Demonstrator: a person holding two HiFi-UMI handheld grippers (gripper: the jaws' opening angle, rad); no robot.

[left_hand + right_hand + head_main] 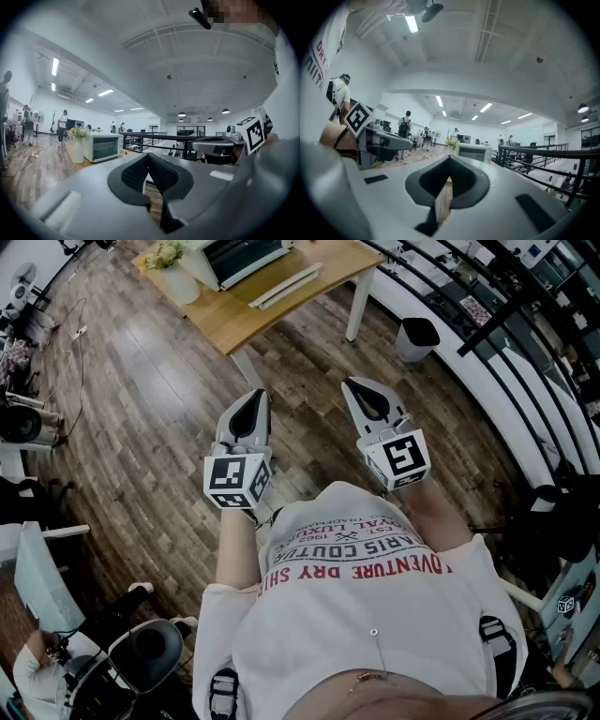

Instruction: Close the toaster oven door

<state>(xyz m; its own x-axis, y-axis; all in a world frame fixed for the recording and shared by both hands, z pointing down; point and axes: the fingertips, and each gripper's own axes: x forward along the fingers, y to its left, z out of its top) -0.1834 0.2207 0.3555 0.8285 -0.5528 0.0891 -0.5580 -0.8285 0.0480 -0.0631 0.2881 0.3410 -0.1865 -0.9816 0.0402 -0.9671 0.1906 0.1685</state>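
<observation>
Your white printed shirt [375,615] fills the bottom of the head view, and both forearms reach forward from it over bare wood floor [141,399]. Your left gripper [251,401] and right gripper [360,387] are held side by side, apart from each other, well short of the table [281,320]. In each gripper view the two jaws meet at the tips with nothing between them, so both grippers are closed and empty. The toaster oven [246,257] sits far ahead at the top edge of the head view, on the back part of the wooden table with its glass front turned toward you. In the left gripper view [104,146] the door looks upright against the front. A vase of flowers [173,268] stands just beside the oven on its left, near the table's left corner. A long white flat thing [286,285] lies in front of the oven near the table's near edge. The floor between you and the table's near edge is open. On your right a black-rimmed bin [417,337] stands past the table's white leg [361,306], and a dark railing [506,343] runs along that side. Behind you on the left there is a chair [150,652] and a seated person [37,662].
</observation>
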